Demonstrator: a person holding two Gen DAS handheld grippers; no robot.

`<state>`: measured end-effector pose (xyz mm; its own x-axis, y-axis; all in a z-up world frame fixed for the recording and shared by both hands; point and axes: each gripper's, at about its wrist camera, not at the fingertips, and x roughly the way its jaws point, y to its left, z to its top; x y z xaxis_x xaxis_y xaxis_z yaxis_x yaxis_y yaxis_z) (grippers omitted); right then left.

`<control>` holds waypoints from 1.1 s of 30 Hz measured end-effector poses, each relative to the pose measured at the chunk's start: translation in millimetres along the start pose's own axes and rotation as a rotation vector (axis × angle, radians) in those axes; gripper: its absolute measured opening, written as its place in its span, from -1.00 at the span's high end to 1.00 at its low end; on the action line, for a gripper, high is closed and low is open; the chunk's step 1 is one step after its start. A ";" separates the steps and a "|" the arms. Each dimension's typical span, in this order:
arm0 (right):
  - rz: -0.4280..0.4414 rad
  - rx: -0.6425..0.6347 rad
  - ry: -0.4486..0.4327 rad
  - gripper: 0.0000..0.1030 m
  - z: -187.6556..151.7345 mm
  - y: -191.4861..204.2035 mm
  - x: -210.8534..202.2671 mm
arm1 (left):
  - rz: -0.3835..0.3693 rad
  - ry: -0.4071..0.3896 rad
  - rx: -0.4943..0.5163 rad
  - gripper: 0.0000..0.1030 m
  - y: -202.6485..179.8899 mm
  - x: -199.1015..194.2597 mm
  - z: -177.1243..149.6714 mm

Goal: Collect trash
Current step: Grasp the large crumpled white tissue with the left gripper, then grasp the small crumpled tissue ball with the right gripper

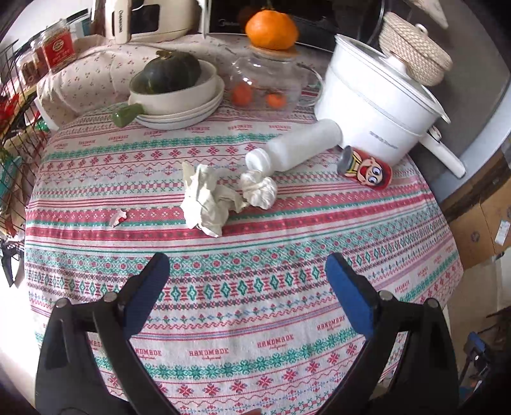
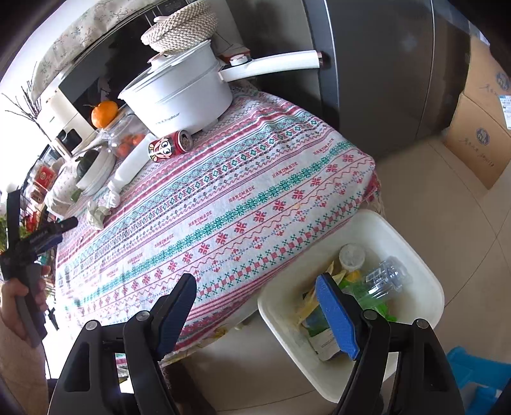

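Note:
On the patterned tablecloth (image 1: 242, 281) lie a large crumpled tissue (image 1: 206, 199), a smaller tissue ball (image 1: 260, 190), a white plastic bottle on its side (image 1: 295, 150), a red cartoon can on its side (image 1: 367, 169) and a small paper scrap (image 1: 118, 217). My left gripper (image 1: 247, 266) is open and empty, nearer than the tissues. My right gripper (image 2: 255, 287) is open and empty above the table edge and the white trash bin (image 2: 412, 242), which holds bottles and wrappers. The can (image 2: 169, 145), bottle (image 2: 134, 159) and tissues (image 2: 97, 215) also show in the right wrist view.
A white electric pot (image 1: 377, 108) with a woven basket (image 1: 415, 52) stands at the back right. A glass jar with an orange on it (image 1: 271, 28), a squash in bowls (image 1: 172, 86) and spice jars (image 1: 60, 46) stand behind. Cardboard boxes (image 2: 479, 127) stand by the floor.

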<state>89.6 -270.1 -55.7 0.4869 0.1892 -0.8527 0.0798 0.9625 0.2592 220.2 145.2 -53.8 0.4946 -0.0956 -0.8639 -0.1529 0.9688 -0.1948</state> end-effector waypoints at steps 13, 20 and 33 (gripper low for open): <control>-0.029 -0.004 0.059 -0.52 22.0 10.1 39.1 | 0.006 0.012 -0.133 0.11 33.4 76.0 20.7; -0.030 -0.028 0.076 -0.52 22.7 26.7 50.5 | -0.002 -0.009 -0.052 0.57 33.9 63.9 12.5; 0.029 -0.059 0.050 -0.52 14.6 70.7 48.2 | -0.037 -0.041 -0.056 0.59 47.1 -40.6 -27.1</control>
<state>131.4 -195.7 -71.9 0.4437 0.2254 -0.8673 0.0140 0.9660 0.2582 169.8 188.6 -40.5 0.5349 -0.1203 -0.8363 -0.1813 0.9504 -0.2526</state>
